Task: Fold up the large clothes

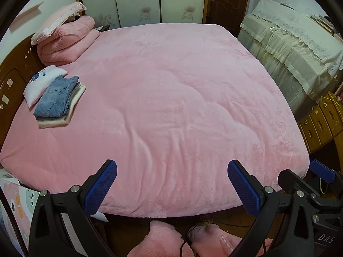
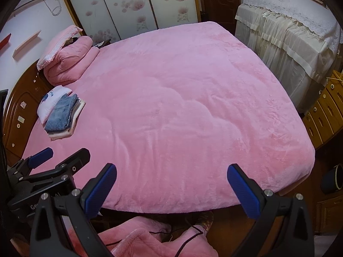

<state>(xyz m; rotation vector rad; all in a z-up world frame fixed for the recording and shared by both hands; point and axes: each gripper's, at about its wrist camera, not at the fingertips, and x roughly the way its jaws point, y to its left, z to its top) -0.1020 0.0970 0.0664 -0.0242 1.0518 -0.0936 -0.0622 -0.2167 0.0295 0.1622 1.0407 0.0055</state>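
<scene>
On the far left I see a wooden headboard (image 1: 12, 72) and a rolled pink quilt (image 1: 66, 40) with a pillow (image 1: 57, 19) on top. Just below them sits a neat stack of folded clothes (image 1: 57, 100): blue jeans on top, cream cloth under, a white shirt (image 1: 40, 81) beside it. I think these are done.

Next comes my left gripper (image 1: 171, 184). Its two blue pads are wide apart and hold nothing. It hangs over the near edge of the pink bed cover (image 1: 182, 96). My right gripper (image 2: 171, 184) is just beside it, also spread wide and empty.

The bed in front of both jaws is bare. I can't see any unfolded big clothes on it. The folded stack lies far off, up and to the left, so my left gripper is nearer to it.

On the right stands a cabinet under a cream lace cloth (image 1: 289, 42). Down low, fuzzy pink fabric (image 2: 150, 237) shows; I can't tell what it is.
</scene>
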